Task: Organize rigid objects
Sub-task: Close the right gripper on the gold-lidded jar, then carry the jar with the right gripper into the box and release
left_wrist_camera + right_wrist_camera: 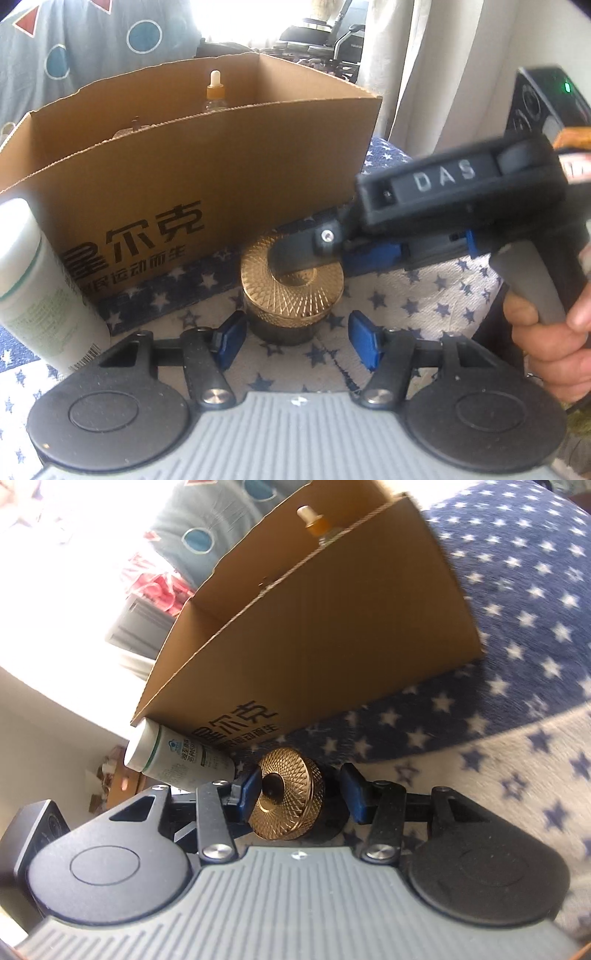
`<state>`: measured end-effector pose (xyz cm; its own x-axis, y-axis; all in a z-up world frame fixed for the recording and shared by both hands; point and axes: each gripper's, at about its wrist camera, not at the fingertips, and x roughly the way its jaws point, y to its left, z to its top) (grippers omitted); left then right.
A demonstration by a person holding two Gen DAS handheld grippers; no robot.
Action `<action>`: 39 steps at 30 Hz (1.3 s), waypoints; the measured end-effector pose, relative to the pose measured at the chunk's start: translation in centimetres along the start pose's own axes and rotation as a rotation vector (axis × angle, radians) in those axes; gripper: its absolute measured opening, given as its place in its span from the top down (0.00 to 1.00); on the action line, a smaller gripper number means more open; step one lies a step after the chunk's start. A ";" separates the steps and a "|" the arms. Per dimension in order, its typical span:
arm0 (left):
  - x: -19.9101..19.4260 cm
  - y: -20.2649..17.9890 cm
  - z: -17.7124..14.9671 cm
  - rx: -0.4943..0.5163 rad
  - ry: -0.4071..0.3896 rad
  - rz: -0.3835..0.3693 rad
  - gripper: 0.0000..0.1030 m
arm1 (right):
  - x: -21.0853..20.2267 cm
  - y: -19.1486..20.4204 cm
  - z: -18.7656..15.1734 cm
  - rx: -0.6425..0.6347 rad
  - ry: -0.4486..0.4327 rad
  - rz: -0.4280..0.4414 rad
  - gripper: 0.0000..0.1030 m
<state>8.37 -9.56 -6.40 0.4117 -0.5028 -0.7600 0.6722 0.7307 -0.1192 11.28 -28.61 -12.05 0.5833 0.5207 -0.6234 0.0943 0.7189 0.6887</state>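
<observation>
A round jar with a gold knurled lid [291,284] stands on the star-patterned blanket in front of a cardboard box [207,155]. My left gripper [293,338] is open, its blue pads level with the jar's near side and apart from it. My right gripper [303,794] comes in from the right with its jaws open around the jar [286,797]; its left pad touches the lid and its right pad stands clear. In the left wrist view one right finger [295,251] lies across the lid. A white bottle [40,291] leans against the box at left.
The box [314,627] holds a dropper bottle [216,92] with an amber collar and another item, mostly hidden. The white bottle [177,757] lies just left of the jar. The blanket [517,664] spreads right of the box. Curtains and a wheelchair stand behind.
</observation>
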 end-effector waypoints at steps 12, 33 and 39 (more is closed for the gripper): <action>2.3 -0.3 2.1 0.074 0.020 0.079 0.41 | -0.4 -1.9 0.2 0.046 -0.007 0.036 0.54; -3.2 -2.1 3.7 0.063 -0.110 0.143 0.45 | -4.0 2.9 -0.3 -0.077 -0.100 0.058 0.55; -6.5 -2.0 7.4 0.044 -0.203 0.169 0.45 | -6.9 6.8 2.2 -0.200 -0.181 0.085 0.55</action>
<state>8.91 -11.19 3.47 0.6325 -0.4606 -0.6227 0.6074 0.7938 0.0297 9.74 -28.33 -2.26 0.7185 0.5051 -0.4782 -0.1116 0.7623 0.6375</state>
